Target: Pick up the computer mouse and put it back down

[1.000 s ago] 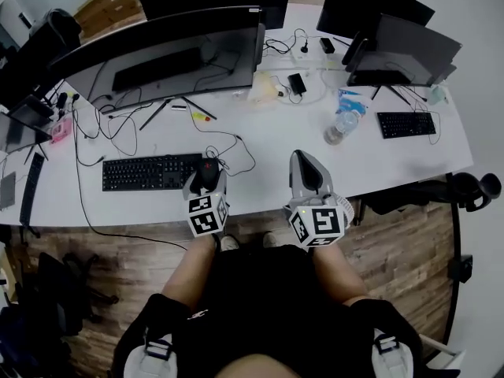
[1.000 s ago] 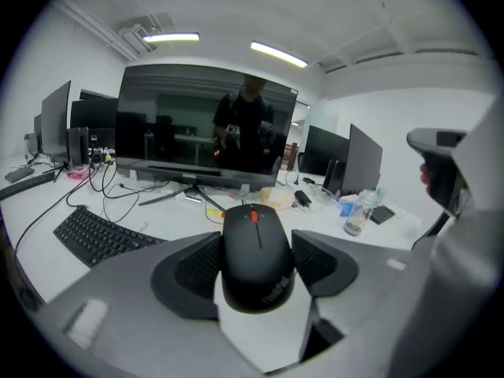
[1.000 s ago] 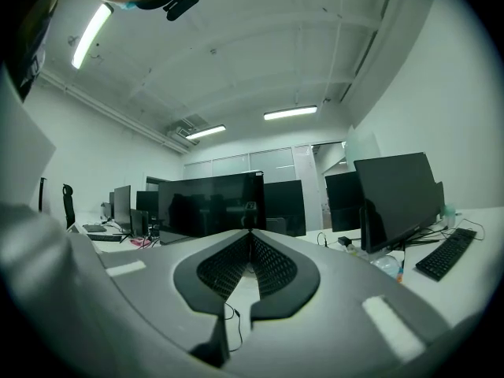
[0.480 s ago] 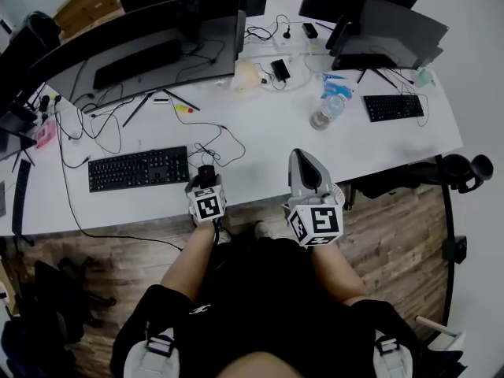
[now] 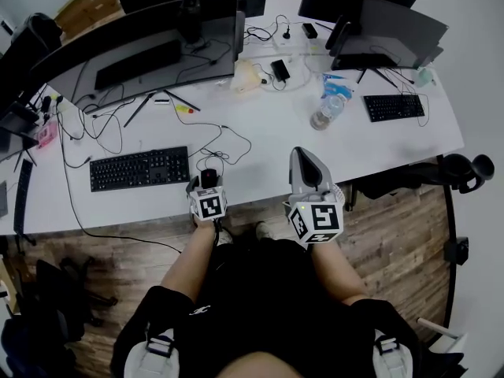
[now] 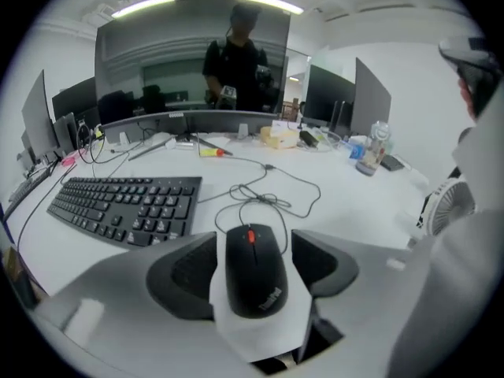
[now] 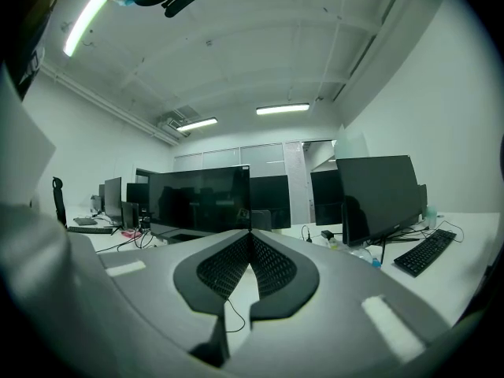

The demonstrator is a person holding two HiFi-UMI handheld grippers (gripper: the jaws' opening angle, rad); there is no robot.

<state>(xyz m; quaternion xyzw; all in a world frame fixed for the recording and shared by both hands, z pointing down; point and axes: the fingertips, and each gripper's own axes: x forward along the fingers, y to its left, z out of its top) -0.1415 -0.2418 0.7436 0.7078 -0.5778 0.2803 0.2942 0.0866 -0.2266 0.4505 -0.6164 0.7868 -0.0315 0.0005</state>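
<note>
A black wired computer mouse [image 6: 253, 270] with a red scroll wheel lies on the white desk [image 5: 354, 152] near its front edge, just right of a black keyboard [image 6: 130, 203]. My left gripper [image 6: 253, 242] straddles it with one pad on each side. A thin strip of white desk shows between each pad and the mouse, so the jaws stand open. In the head view the mouse [image 5: 209, 178] peeks out beyond the left gripper [image 5: 208, 176]. My right gripper [image 5: 305, 160] hovers at the desk edge, lifted and pointing forward. The right gripper [image 7: 250, 235] is shut with nothing in it.
The mouse cable [image 5: 228, 144] loops away across the desk. A wide curved monitor [image 5: 142, 42] stands behind the keyboard [image 5: 138, 168]. A water bottle [image 5: 327, 113] and a second small keyboard [image 5: 392, 106] sit to the right. More monitors [image 5: 386, 22] stand at the back right.
The left gripper has sunk toward the desk with the mouse between its jaws, and the head view has shifted. The right gripper has stayed about where it was.
</note>
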